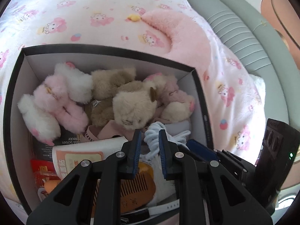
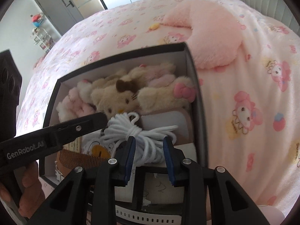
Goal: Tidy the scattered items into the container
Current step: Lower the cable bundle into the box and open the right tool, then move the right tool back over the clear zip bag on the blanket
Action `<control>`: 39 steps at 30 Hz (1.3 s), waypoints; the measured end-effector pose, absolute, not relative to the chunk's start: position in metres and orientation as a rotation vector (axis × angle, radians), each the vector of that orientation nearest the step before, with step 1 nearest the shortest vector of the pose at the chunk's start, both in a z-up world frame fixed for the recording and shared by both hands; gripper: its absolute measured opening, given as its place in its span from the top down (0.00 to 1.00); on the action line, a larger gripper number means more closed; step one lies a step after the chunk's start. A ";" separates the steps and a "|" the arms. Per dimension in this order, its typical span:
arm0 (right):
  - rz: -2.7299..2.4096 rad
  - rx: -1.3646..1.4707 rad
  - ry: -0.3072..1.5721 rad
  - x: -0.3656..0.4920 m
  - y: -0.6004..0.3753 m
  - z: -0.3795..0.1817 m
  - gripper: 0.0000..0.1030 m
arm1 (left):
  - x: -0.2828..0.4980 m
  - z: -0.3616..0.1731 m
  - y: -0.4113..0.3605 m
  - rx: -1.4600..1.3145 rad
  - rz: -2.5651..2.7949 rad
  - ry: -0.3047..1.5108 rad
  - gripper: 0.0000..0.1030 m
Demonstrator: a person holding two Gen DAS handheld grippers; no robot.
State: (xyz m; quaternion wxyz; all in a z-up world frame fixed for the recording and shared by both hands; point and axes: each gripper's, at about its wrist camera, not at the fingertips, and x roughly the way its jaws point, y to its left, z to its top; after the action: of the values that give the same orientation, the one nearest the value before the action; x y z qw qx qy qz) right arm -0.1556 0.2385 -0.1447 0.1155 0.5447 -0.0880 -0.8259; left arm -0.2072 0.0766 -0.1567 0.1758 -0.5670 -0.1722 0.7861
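Box (image 1: 201, 101) on the bed (image 1: 93, 9), packed with plush toys (image 1: 131, 105).
Right gripper (image 2: 149, 146) fingers parted around the white cord bundle (image 2: 135, 131), not pressing; left gripper (image 1: 150, 138) fingers narrow, empty.

On your left wrist view the bed (image 1: 84, 3), in its pink cartoon-print cover, fills the top from 9 to 1 o'clock. A pink crescent pillow (image 1: 178, 31) lies on it at 1 o'clock, and the grey-green padded headboard (image 1: 234, 24) curves at 2. On your right wrist view a grey door (image 2: 54, 7) stands at 11 o'clock.
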 end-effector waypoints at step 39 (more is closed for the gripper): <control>-2.727 1.225 -0.204 -0.031 0.186 -0.025 0.61 | -0.046 -0.027 0.033 -1.226 2.452 -0.318 0.67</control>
State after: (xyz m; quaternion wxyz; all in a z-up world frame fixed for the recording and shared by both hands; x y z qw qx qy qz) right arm -0.0309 0.1861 -0.0249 0.0725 0.4079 -0.0681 -0.9076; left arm -0.0462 0.0327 -0.0273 0.1898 -0.4361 -0.1132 0.8723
